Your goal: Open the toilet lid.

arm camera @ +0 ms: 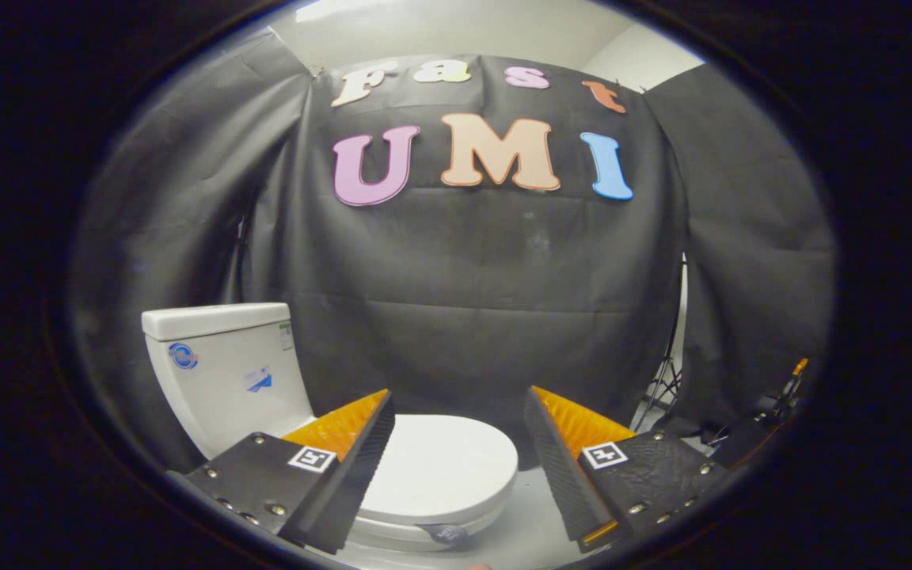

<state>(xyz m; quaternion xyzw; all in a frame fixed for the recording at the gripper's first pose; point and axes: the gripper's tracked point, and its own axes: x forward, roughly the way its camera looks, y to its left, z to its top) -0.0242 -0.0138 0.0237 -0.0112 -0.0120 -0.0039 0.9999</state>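
The toilet lid (pixel 436 467) is lying flat and closed on the bowl, w/ the tank (pixel 226 368) behind-left. The gripper (pixel 460 443) is hovering above it, its 2 fingers spread wide, touching nothing. Judging by this, lifting is not yet begun; approx. the whole task is remaining.

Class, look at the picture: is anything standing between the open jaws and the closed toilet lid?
Nothing visible stands in the way. The gripper is open, its jaws spread apart with the closed toilet lid lying between and just beyond them. The tank stands behind the lid, off to one side of the approach.
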